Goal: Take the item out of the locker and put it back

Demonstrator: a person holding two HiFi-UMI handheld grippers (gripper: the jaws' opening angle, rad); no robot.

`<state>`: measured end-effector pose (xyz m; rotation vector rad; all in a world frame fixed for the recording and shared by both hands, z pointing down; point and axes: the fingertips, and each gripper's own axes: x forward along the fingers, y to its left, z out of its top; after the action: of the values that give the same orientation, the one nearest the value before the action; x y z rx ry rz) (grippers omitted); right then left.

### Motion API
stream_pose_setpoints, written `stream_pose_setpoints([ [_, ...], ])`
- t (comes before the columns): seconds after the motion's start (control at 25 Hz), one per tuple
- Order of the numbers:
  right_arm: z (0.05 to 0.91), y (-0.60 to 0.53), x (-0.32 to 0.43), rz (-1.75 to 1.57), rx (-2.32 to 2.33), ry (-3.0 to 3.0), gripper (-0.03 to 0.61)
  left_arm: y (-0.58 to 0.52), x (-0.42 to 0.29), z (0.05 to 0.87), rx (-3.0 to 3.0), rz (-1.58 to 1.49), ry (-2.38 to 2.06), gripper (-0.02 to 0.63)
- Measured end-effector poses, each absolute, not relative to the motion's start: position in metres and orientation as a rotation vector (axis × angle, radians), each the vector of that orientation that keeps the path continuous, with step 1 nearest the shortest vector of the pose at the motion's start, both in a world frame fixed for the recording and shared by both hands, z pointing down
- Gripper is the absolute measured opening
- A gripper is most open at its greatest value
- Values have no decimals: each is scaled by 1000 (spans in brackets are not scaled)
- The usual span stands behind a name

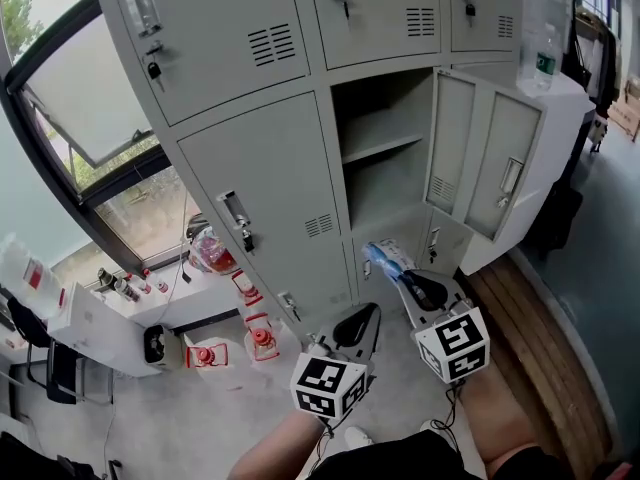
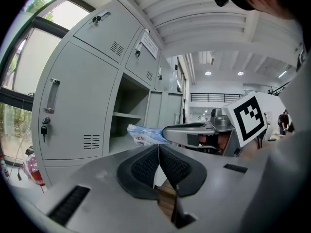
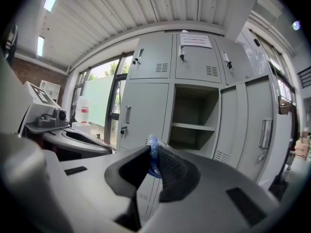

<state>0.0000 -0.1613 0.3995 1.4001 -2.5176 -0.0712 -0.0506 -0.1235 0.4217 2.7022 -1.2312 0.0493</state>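
A blue-and-white plastic packet [image 1: 384, 257] hangs in front of the lockers, low before the open compartment [image 1: 385, 163]. My right gripper [image 1: 404, 279] is shut on it, and in the right gripper view the packet's blue edge [image 3: 152, 152] shows pinched between the dark pads. The compartment's shelf [image 3: 194, 126] looks bare. Its door [image 1: 492, 168] stands swung out to the right. My left gripper [image 1: 366, 318] sits just left of the right one, shut with nothing in it. From the left gripper view [image 2: 159, 154] the packet [image 2: 142, 134] and the right gripper's jaw appear ahead.
Shut locker doors with keys [image 1: 262, 193] stand left of the open compartment. A window [image 1: 90, 118] and a white table with red-capped containers [image 1: 225, 348] are at the left. A clear bottle [image 1: 541, 38] stands on a white unit at the right. Wooden planks [image 1: 540, 348] run along the floor.
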Motion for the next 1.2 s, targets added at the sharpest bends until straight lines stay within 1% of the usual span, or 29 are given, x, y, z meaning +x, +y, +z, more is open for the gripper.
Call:
stream_pose_setpoints([
  [0.28,383,-174,-19,-117,1440,-2496,95,-131,-70,416,2728,37,-1197,18],
  [0.56,362,-206,-15,-171,1452,-2498,95,-155,-71,409,2736,25,-1217,18],
  [1.2,307,-342,14,-356,1367,-2533,95,-258,-26,389,2729,13,-1325,18],
])
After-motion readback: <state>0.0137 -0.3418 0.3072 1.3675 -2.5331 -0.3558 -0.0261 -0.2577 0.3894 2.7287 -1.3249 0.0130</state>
